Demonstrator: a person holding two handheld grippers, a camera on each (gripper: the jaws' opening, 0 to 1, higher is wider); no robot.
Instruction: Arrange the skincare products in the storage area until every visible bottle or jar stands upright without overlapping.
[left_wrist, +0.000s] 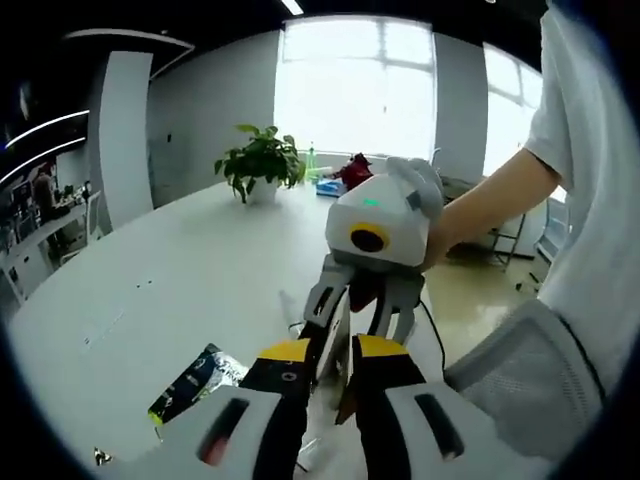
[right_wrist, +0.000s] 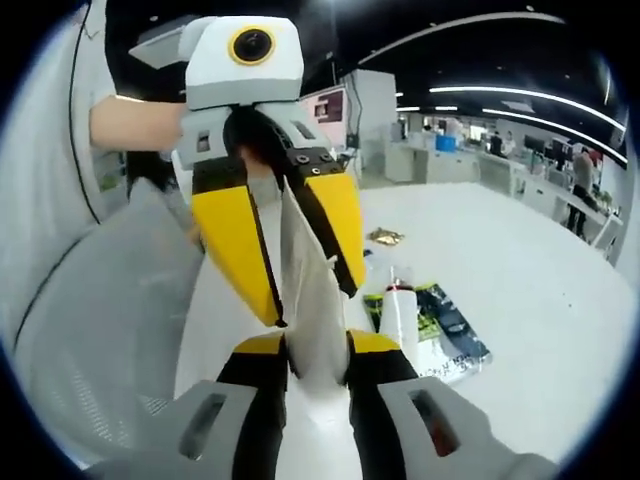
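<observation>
While both grippers meet over the white worktop (right_wrist: 560, 300), the left gripper (right_wrist: 280, 265) and right gripper (right_wrist: 318, 372) each pinch one pale sachet (right_wrist: 312, 300), likely straightening it; a white bottle (right_wrist: 398, 315) lies at three o'clock.

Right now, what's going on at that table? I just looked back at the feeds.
A person holds both grippers over the white table, facing each other. In the right gripper view, a white, paper-like piece runs from the right gripper up into the left gripper; both seem closed on it. A white bottle lies on a dark printed packet on the table. A potted plant stands at the far end.
</observation>
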